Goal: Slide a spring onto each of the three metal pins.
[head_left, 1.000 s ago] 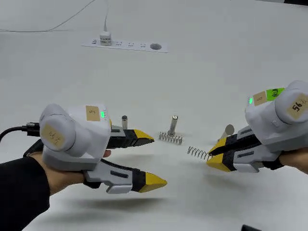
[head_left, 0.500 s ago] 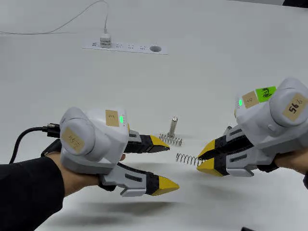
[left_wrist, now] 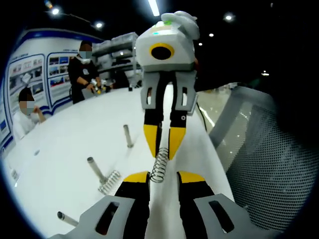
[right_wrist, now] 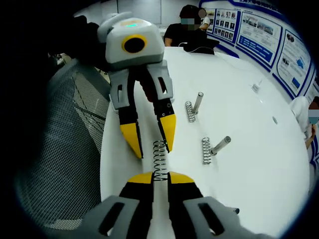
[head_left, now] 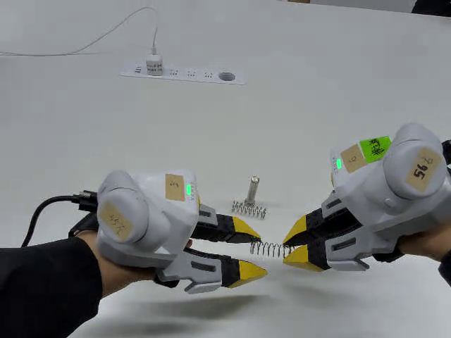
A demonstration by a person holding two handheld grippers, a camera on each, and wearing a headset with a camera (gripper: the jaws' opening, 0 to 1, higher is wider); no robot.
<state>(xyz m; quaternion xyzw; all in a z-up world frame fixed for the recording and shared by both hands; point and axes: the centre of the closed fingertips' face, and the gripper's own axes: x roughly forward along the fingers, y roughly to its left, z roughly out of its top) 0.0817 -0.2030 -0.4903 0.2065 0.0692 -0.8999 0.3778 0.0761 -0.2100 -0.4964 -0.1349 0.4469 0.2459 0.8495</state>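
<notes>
Spring (head_left: pixel 270 248), clamped by one end in the closed-down right gripper (head_left: pixel 293 243), now sits mid-air with its free end between the spread, empty left gripper (head_left: pixel 262 252) jaws after both converged; probably a re-grip, nearest pin (head_left: pixel 251 190) bare.

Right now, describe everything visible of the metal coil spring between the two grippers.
The thin silvery wire coil spring is held roughly level between the grippers. One end is pinched in the shut jaws of the right gripper. The free end reaches between the open jaws of the left gripper, contact there unclear. Coils look even.
</notes>
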